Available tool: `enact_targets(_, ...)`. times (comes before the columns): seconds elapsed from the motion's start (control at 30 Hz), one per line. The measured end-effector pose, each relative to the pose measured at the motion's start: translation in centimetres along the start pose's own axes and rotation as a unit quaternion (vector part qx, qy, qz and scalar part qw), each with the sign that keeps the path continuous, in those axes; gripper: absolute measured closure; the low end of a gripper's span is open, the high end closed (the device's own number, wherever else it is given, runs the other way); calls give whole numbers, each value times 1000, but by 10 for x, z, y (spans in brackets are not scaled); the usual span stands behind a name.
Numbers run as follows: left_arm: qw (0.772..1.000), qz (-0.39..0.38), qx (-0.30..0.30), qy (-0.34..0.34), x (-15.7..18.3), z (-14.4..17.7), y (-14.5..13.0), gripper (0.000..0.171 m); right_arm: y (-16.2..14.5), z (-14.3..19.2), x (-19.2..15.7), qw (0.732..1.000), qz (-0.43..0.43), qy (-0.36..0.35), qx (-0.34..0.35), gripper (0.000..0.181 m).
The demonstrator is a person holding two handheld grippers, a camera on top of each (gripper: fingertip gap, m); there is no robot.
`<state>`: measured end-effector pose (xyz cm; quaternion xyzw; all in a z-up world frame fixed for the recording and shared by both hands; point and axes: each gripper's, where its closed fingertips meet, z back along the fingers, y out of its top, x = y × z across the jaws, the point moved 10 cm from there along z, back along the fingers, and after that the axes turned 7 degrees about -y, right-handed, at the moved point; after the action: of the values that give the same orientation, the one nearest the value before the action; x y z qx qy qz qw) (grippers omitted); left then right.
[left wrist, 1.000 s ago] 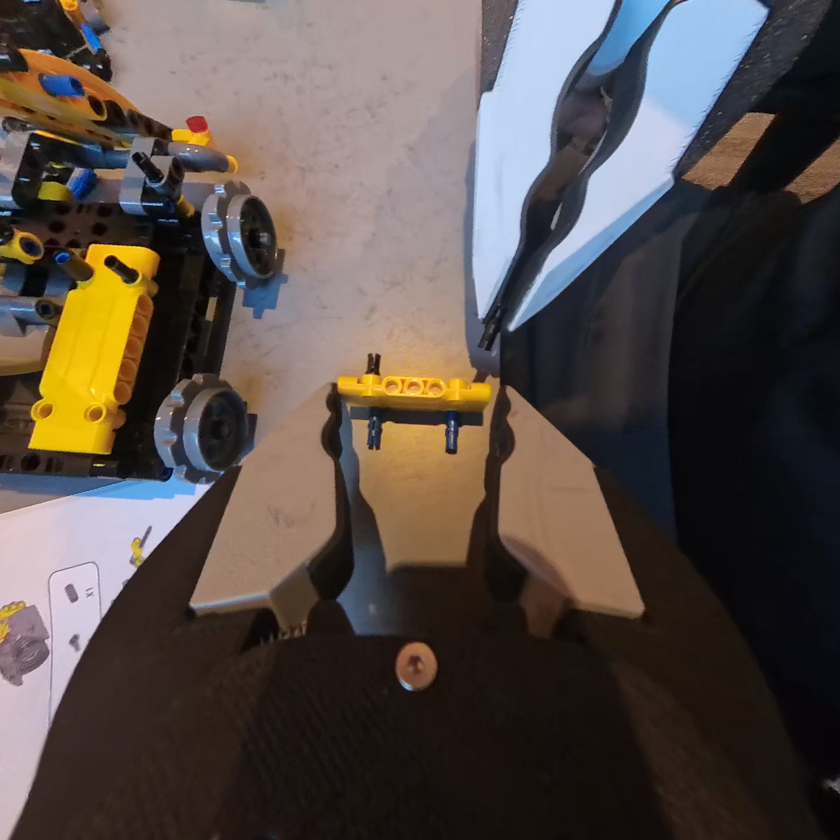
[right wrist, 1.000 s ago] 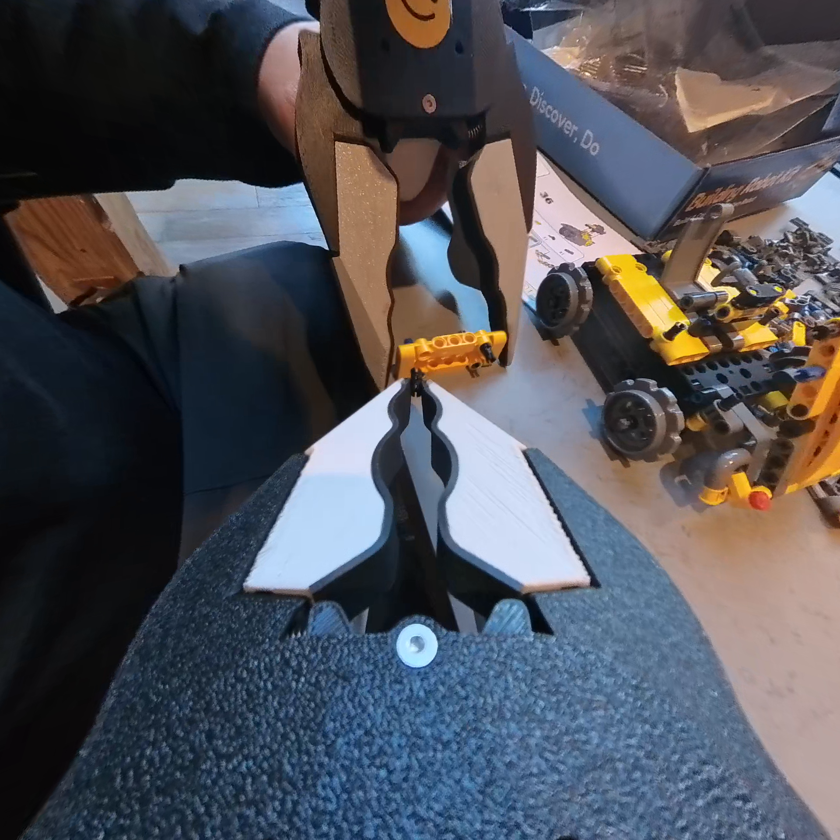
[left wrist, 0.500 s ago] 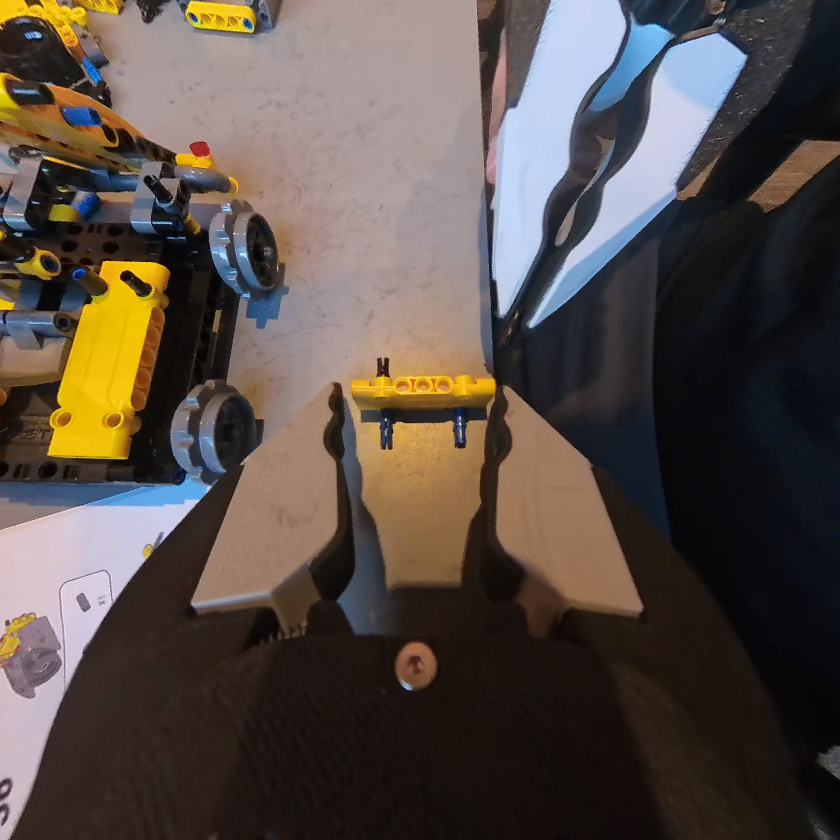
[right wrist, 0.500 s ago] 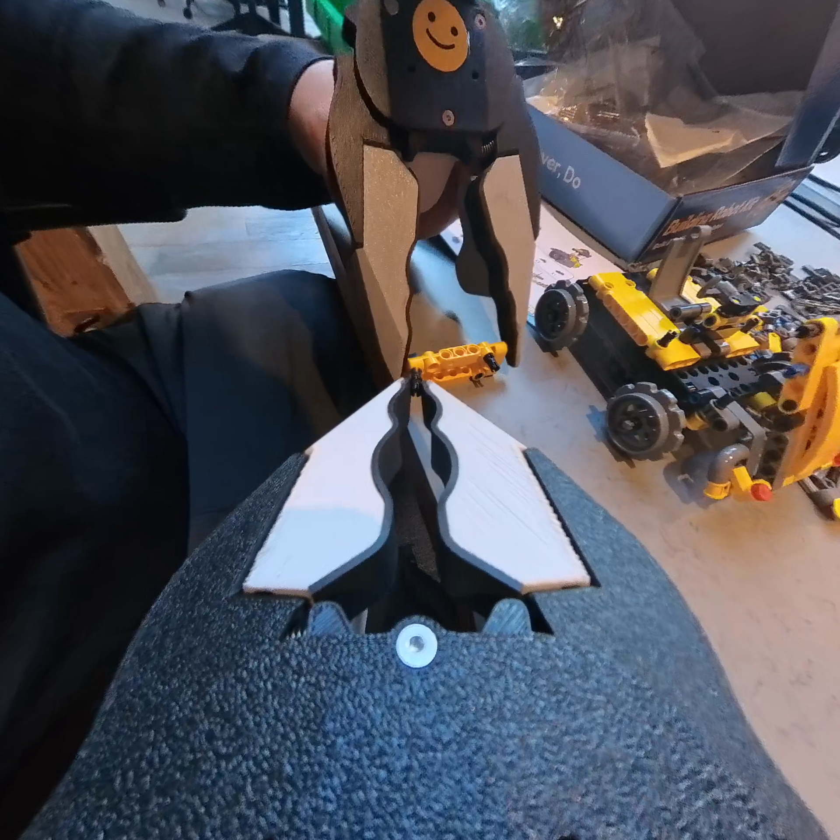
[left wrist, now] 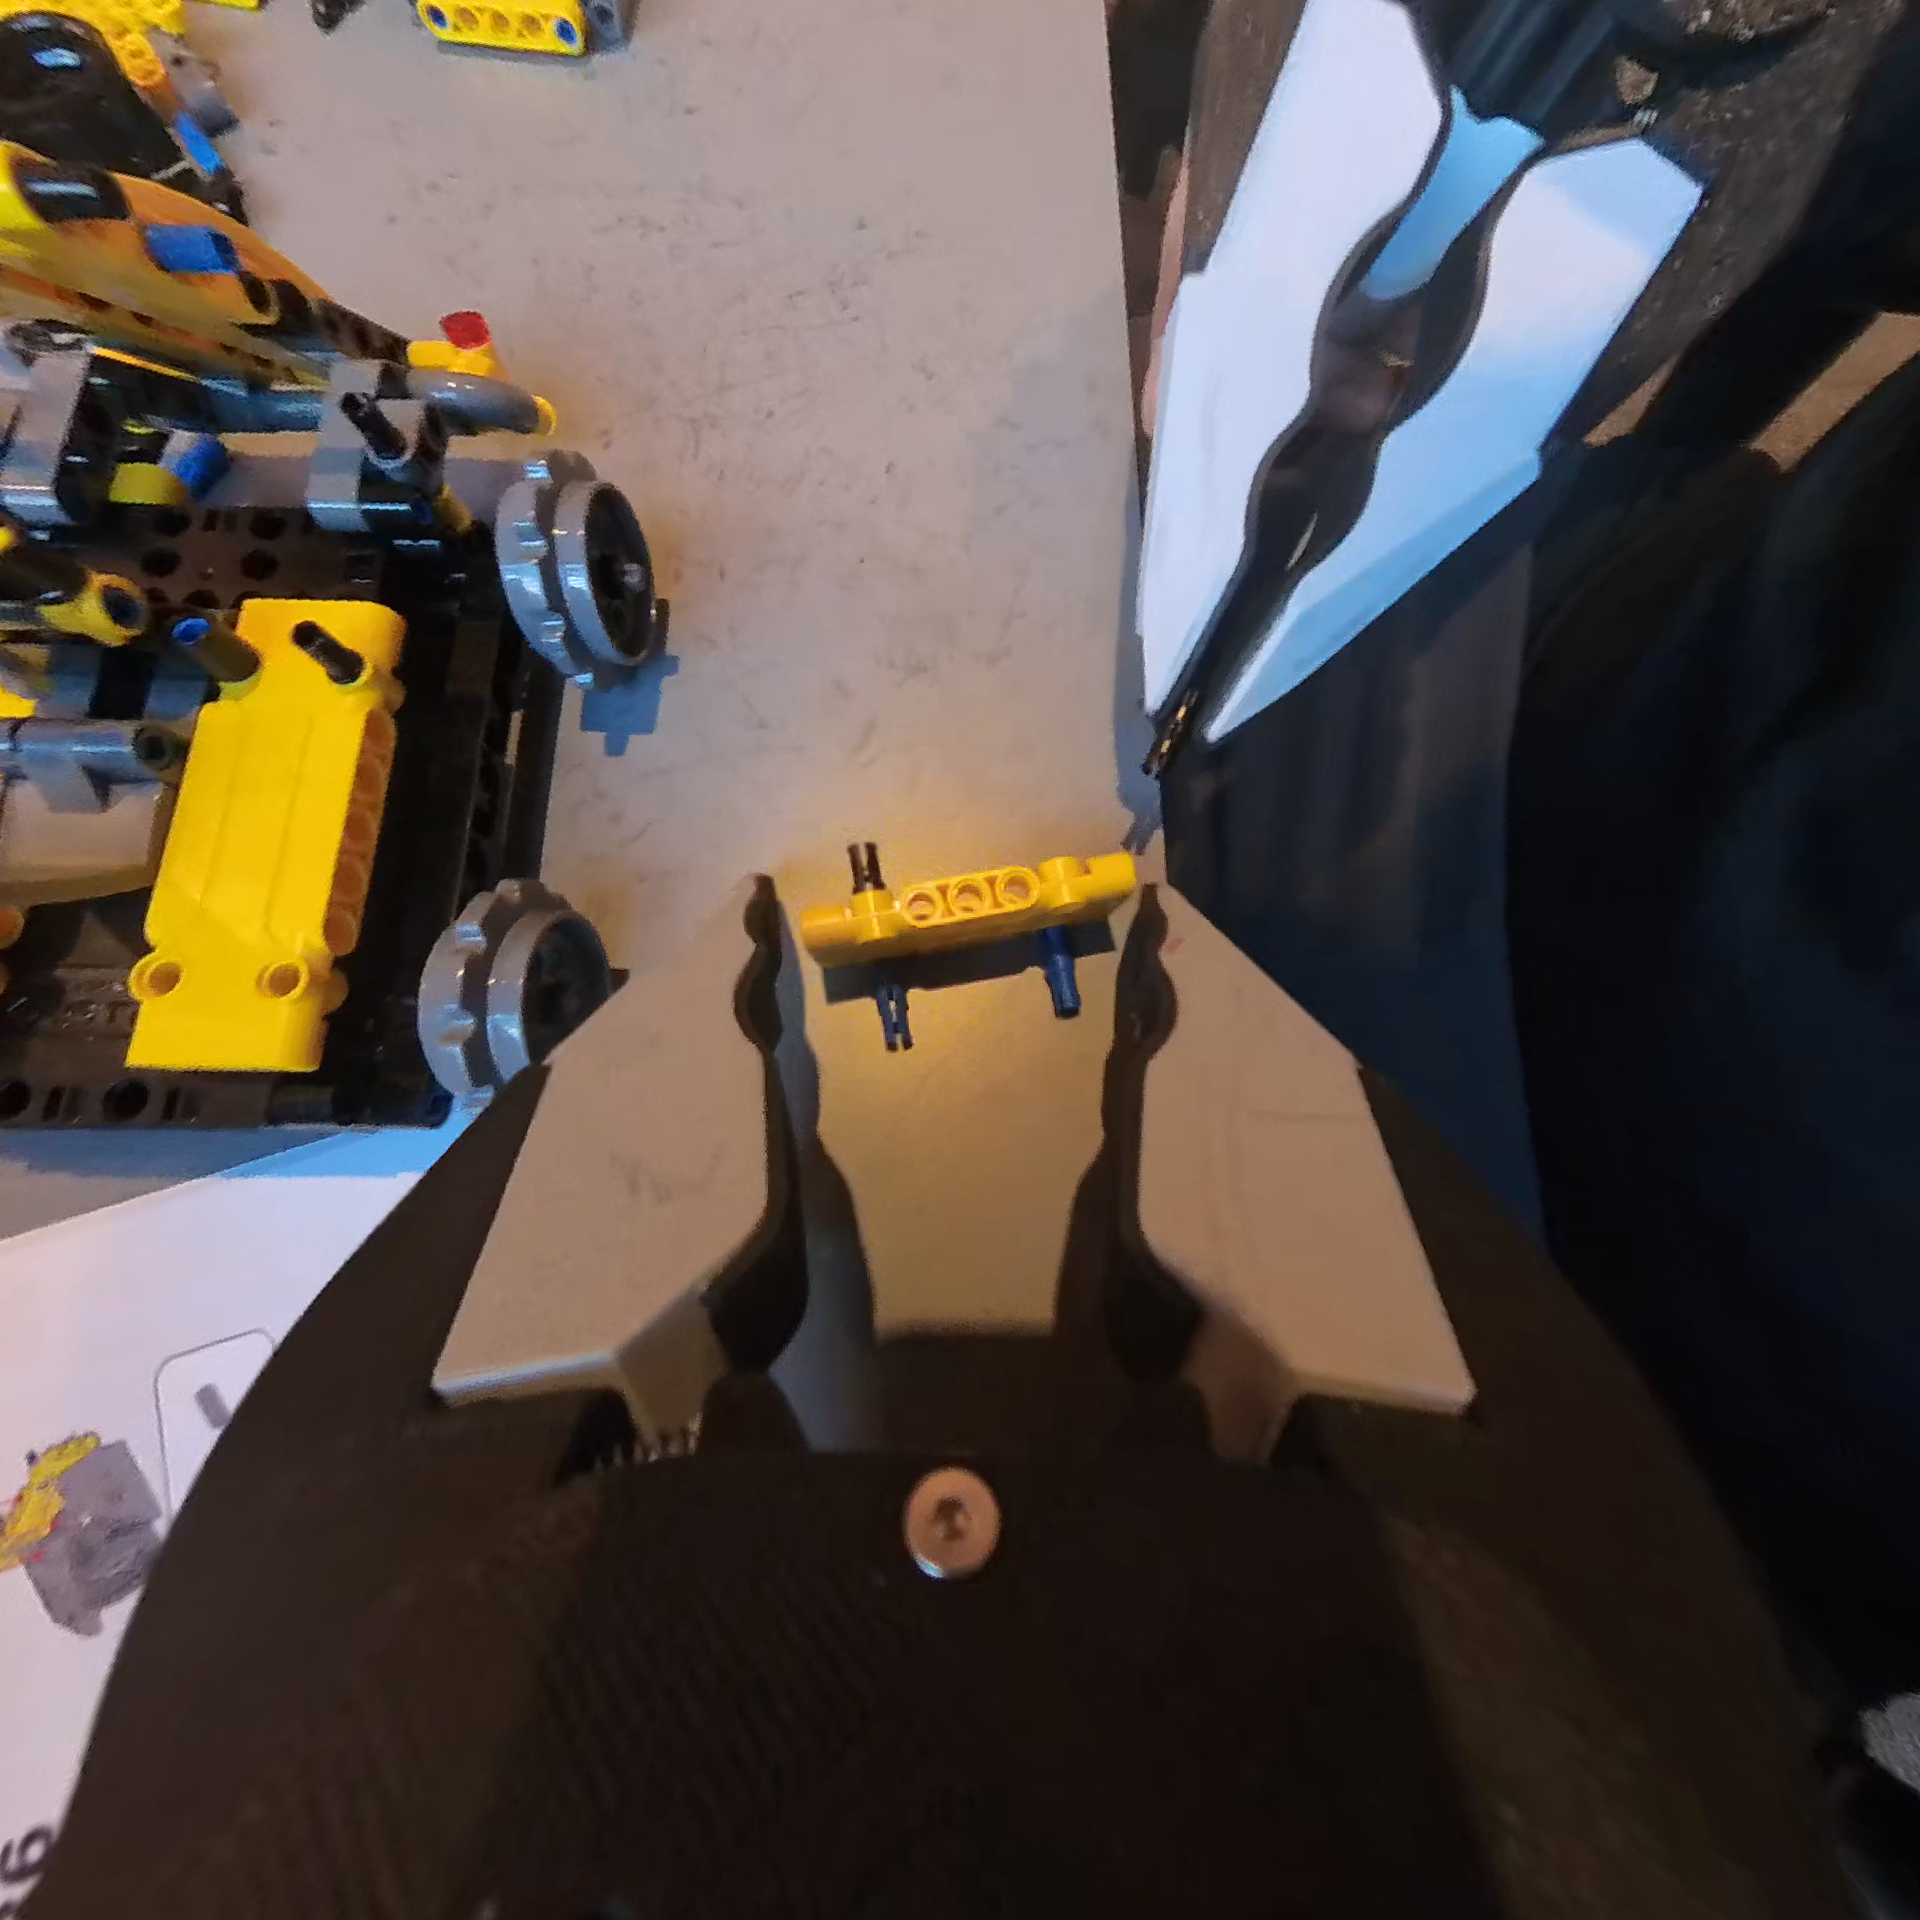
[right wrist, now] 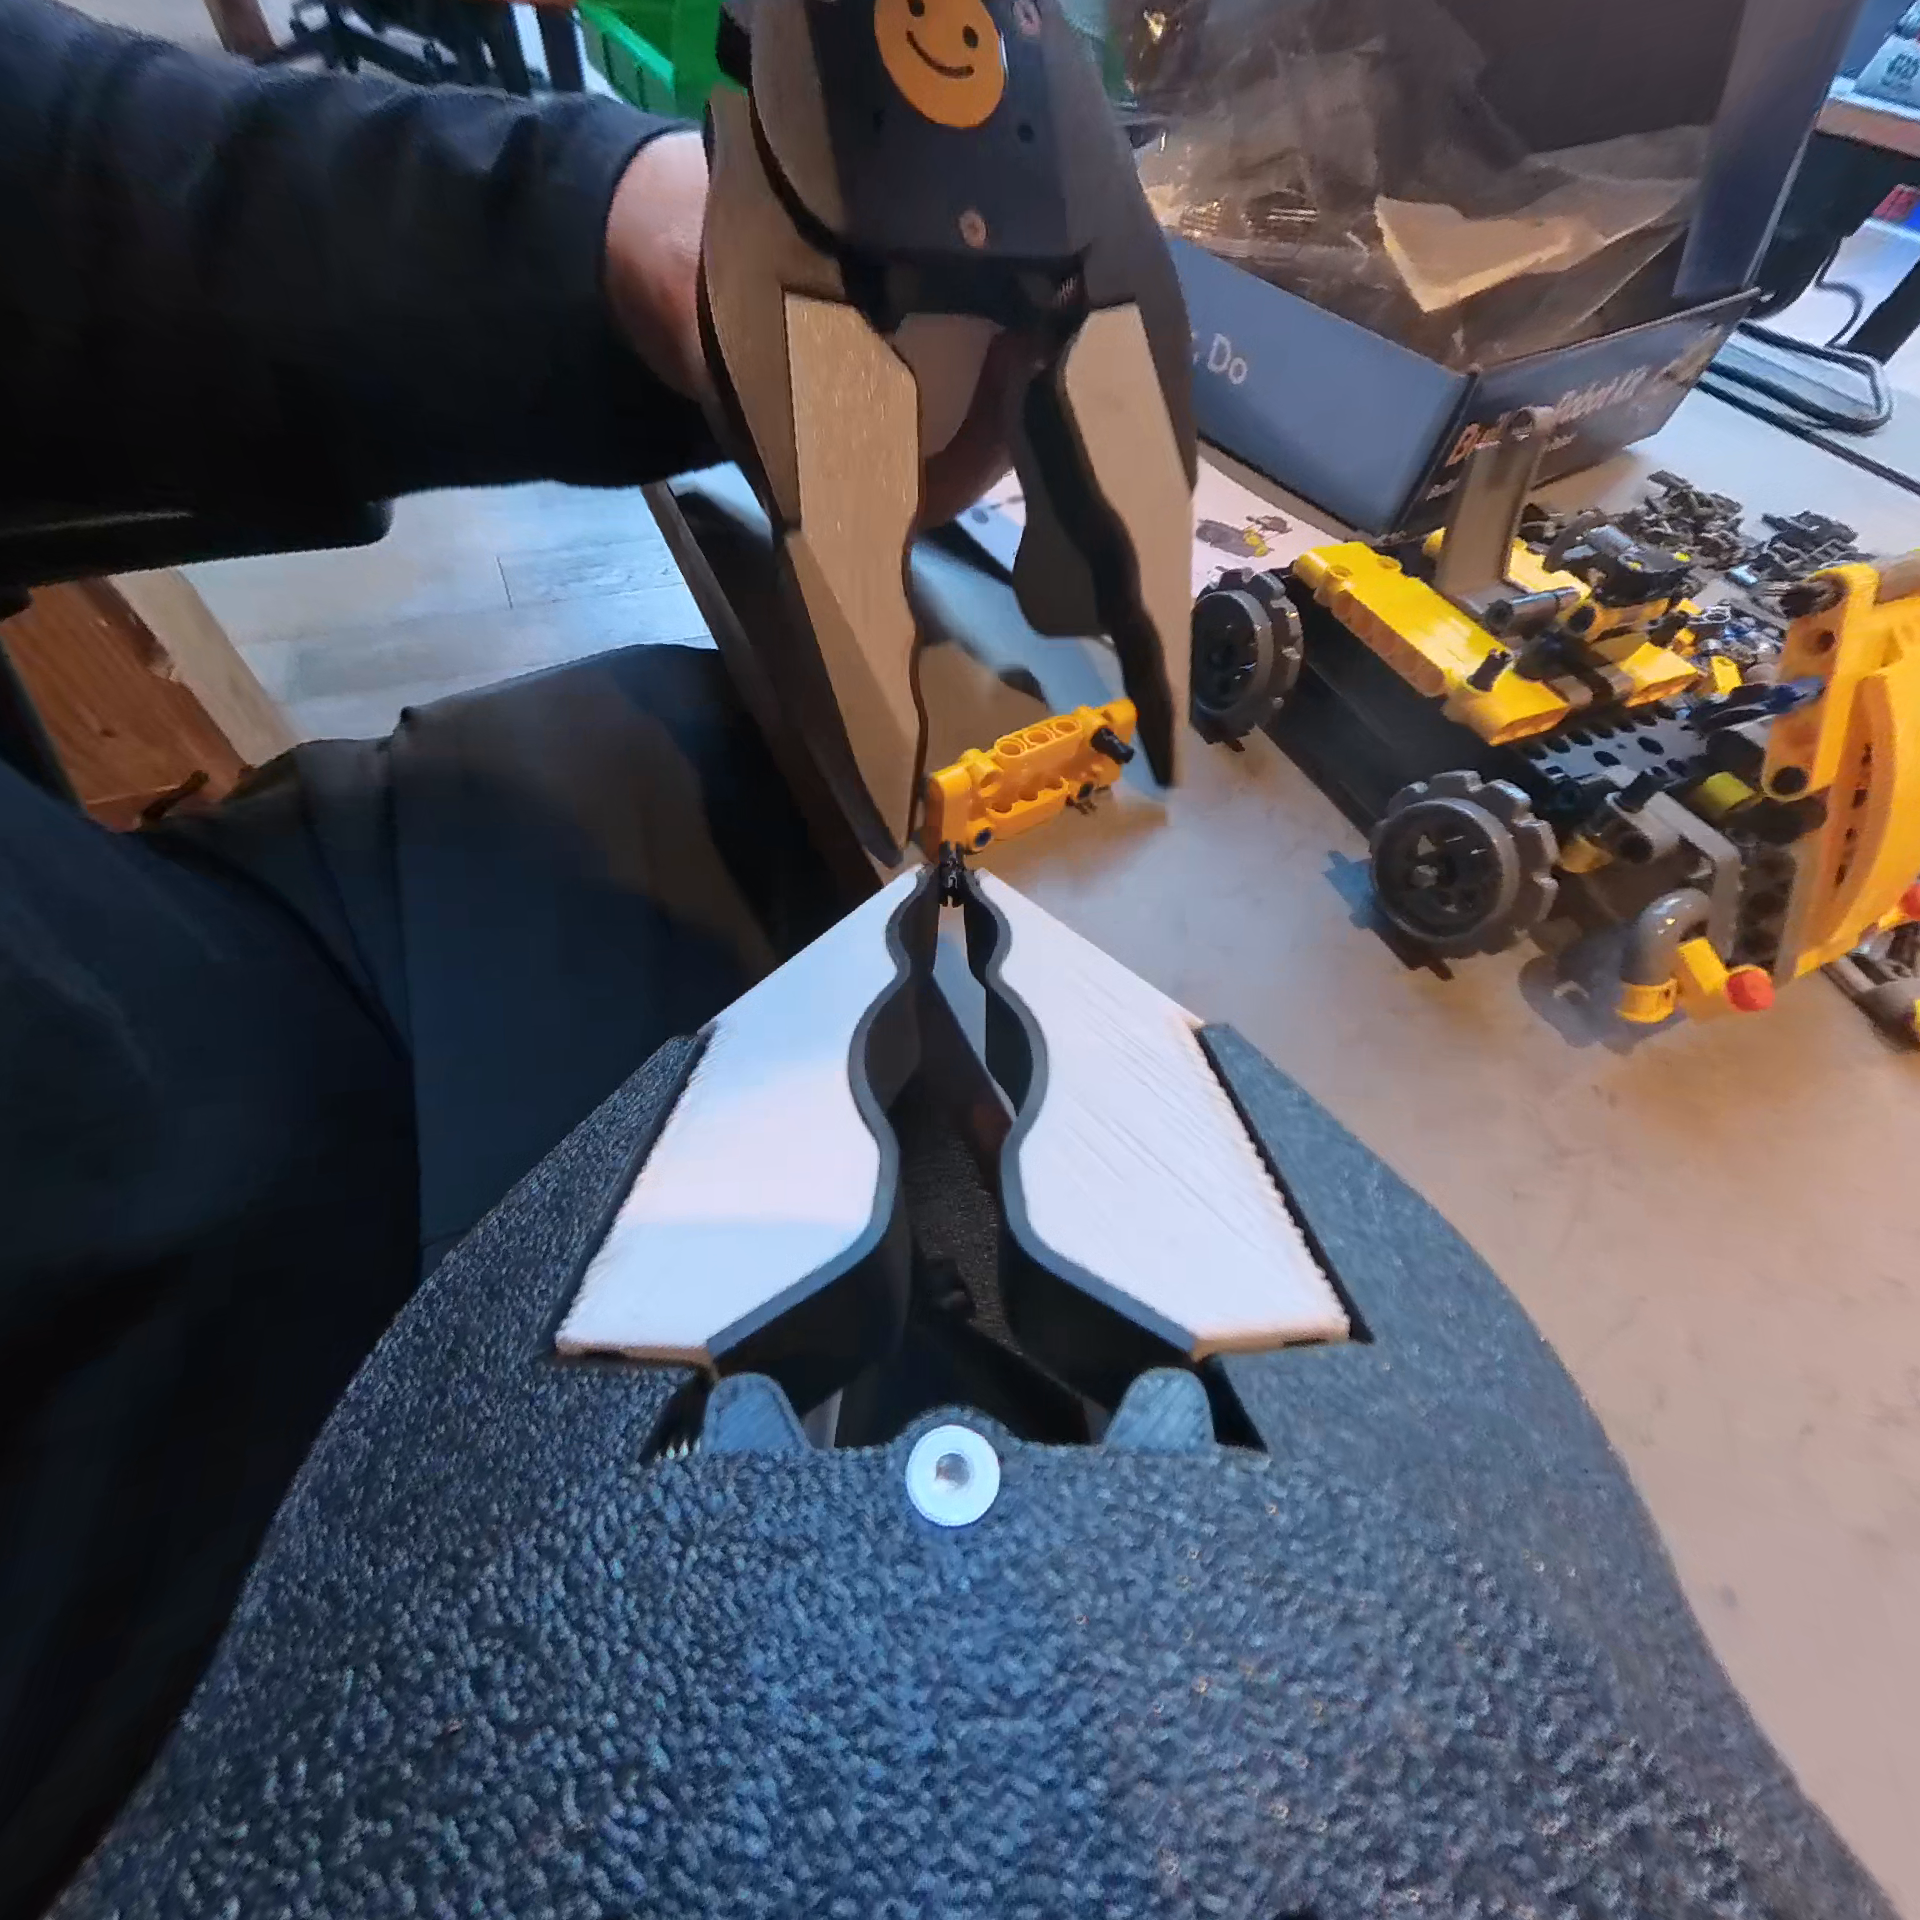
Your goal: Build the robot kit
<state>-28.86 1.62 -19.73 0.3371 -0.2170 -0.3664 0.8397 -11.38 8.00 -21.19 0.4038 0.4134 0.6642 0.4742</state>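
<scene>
A short yellow beam point(left wrist: 966, 902) with blue and black pins lies on the pale table point(left wrist: 831, 312) near its edge. My left gripper point(left wrist: 951, 914) is open and straddles the beam, one fingertip at each end. In the right wrist view the left gripper point(right wrist: 1029, 810) comes down from above around the same beam point(right wrist: 1023, 774). My right gripper point(right wrist: 948, 881) is shut on a small black pin point(right wrist: 948, 862), held just off the beam's near end. The right gripper also shows in the left wrist view point(left wrist: 1169, 732), past the table edge.
A half-built yellow and black vehicle point(left wrist: 260, 831) with grey wheels point(right wrist: 1460, 868) stands beside the beam. An instruction booklet point(left wrist: 125, 1351) lies under my left gripper. A dark blue box point(right wrist: 1351, 395) with plastic bags and loose parts point(right wrist: 1714, 520) sit farther back. A person's dark-clothed lap point(right wrist: 312, 935) is beyond the table edge. Spacing between my two grippers at the tips: around 5 centimetres.
The beam has turned slightly between the left fingers. The right gripper with its pin drew back a little from the beam and sits slightly farther off now.
</scene>
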Motion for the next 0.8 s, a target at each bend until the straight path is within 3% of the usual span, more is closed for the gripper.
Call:
enact_targets(0.23,997,70,9,43,10,1,4,98,-2,-2,-1,1000,-5,10,-6,176)
enact_targets(0.47,980,143,17,138,23,1,10,99,1,1,-1,1000,-2,8,2,176)
enact_targets(0.6,979,135,-9,154,24,-8,8,101,1,3,-2,1000,0,9,5,176)
enact_targets(0.8,989,89,-14,115,26,-12,7,108,0,5,2,1000,-16,3,6,176)
